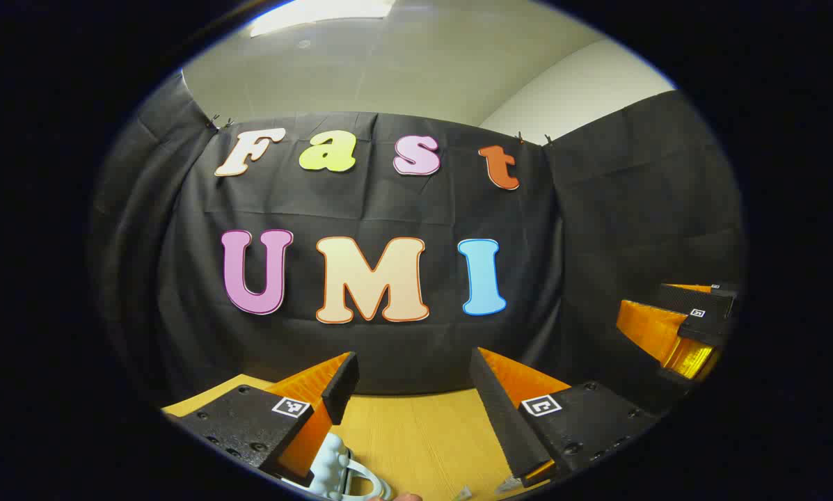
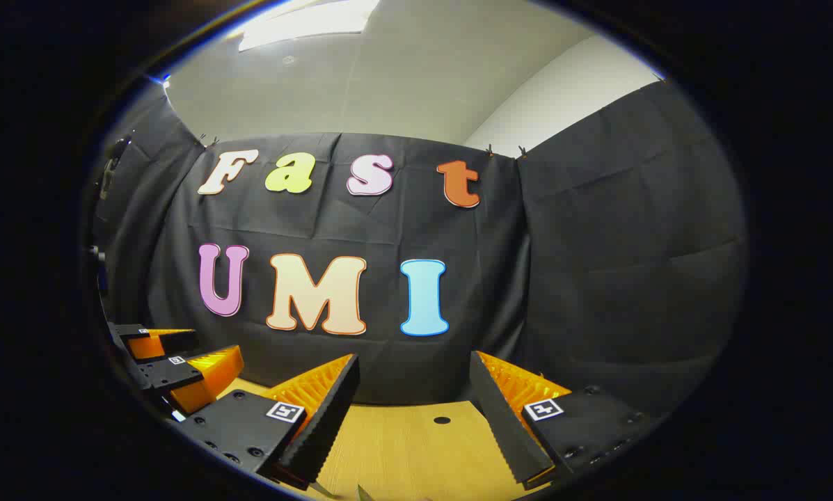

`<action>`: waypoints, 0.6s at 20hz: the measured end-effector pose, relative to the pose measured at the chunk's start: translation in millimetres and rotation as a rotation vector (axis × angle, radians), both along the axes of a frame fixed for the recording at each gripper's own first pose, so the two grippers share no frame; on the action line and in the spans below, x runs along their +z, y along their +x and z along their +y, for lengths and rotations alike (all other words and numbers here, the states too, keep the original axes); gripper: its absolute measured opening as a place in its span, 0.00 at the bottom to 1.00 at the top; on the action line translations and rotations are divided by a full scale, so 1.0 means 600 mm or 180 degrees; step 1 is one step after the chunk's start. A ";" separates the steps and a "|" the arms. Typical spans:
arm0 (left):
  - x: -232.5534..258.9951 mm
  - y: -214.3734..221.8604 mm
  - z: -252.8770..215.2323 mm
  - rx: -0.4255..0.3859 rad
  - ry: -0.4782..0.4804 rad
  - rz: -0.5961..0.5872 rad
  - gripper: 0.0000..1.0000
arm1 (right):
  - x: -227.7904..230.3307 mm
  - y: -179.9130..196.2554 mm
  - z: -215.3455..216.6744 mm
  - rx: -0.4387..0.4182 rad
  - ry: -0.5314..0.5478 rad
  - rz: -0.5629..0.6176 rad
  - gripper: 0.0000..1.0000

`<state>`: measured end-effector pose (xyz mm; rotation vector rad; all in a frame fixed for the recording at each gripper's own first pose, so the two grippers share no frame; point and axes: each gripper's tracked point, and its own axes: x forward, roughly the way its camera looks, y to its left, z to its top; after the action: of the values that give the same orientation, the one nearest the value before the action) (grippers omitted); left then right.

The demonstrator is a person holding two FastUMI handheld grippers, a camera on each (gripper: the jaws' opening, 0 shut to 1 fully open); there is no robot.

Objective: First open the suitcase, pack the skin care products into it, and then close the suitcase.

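My left gripper point(image 1: 413, 362) is held above the wooden table point(image 1: 423, 431), its orange-and-black fingers wide apart and nothing between them. Just under its left finger, at the bottom edge, a pale blue ribbed object with a loop-shaped handle point(image 1: 336, 473) peeks in; I cannot tell whether it belongs to the suitcase. My right gripper point(image 2: 413, 362) is also open and empty over the table point(image 2: 416, 445). Each gripper appears in the other's view: the right one point(image 1: 687, 327) at the far right, the left one point(image 2: 179, 369) at the lower left.
Black cloth walls close the booth behind and to the right of the table. A small round hole point(image 2: 442, 420) sits in the tabletop near the back edge. Small pale tips point(image 2: 360, 492) poke in at the bottom edge, too cut off to identify.
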<state>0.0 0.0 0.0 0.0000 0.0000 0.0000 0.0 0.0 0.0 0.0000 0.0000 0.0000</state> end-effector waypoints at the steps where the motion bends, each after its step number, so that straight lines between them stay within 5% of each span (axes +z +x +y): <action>1: -0.004 -0.001 -0.003 0.0018 0.0004 0.0015 0.94 | 0.001 0.001 -0.005 0.0000 0.0003 -0.0008 0.98; 7: -0.022 -0.004 -0.011 0.0074 -0.0016 0.0075 0.94 | -0.013 0.015 -0.027 0.0156 0.0134 -0.0037 0.98; 12: -0.059 -0.017 0.019 0.0463 0.0126 0.0201 0.94 | -0.061 0.028 -0.029 0.0463 0.0157 0.0041 0.99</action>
<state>-10.5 11.4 -35.3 0.0397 0.0632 0.1453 16.7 -17.3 -36.7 0.0492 0.0130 0.1455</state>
